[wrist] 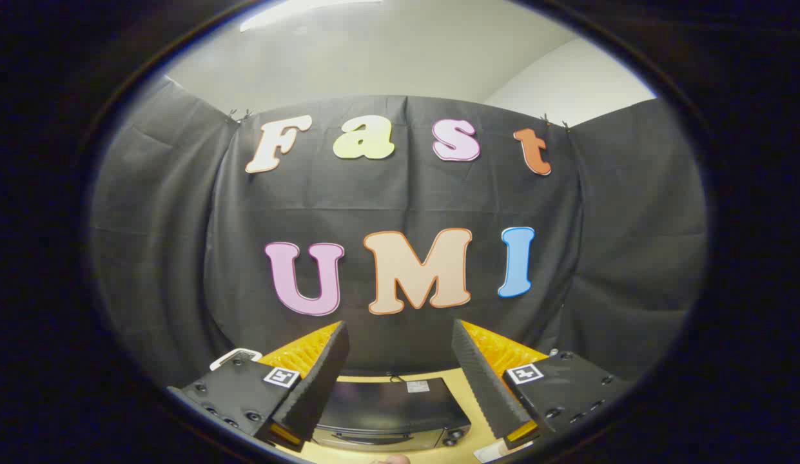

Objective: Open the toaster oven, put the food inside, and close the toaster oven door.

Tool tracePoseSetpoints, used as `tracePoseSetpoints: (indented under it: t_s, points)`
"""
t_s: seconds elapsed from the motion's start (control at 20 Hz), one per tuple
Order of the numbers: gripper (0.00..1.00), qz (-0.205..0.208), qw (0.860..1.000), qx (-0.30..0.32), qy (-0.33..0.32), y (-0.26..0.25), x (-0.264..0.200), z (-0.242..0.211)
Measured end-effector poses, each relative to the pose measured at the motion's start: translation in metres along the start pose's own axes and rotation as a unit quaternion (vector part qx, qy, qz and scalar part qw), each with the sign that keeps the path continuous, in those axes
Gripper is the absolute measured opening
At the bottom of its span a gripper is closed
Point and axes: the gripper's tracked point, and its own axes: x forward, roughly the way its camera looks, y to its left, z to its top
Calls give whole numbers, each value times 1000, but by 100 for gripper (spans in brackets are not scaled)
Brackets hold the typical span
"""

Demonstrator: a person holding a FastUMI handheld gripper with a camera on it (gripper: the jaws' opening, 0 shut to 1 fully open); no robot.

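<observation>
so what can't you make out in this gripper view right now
- Toaster oven: seen from above between the open gripper fingers; its front is cut off low in the view, so the door's state cannot be told.
- Food: cannot be picked out; a pale sliver near the bottom is too cut off to identify.
- White object behind the left finger: mostly hidden by the gripper body.

A: What stands ahead of the fingers (pixel 322 380)?
B: They're spread wide apart, nothing between them. The toaster oven (pixel 390 412) sits just beyond on the tabletop (pixel 467 393), door shut.
A: Any room?
B: Bare tabletop right of it; the booth's cloth wall (pixel 167 258) closes the far side.
</observation>
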Motion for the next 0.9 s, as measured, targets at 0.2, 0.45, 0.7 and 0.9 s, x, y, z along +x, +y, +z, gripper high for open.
tracePoseSetpoints:
  t_s: [0.2,0.45,0.7,0.9]
  points:
    - [100,-11,1000,-1,-2,-8,2,2]
    - [100,-15,1000,-8,2,-11,3,-3]
    - [100,-10,1000,-19,8,-4,2,-7]
    - [100,-6,1000,-8,11,5,11,-25]
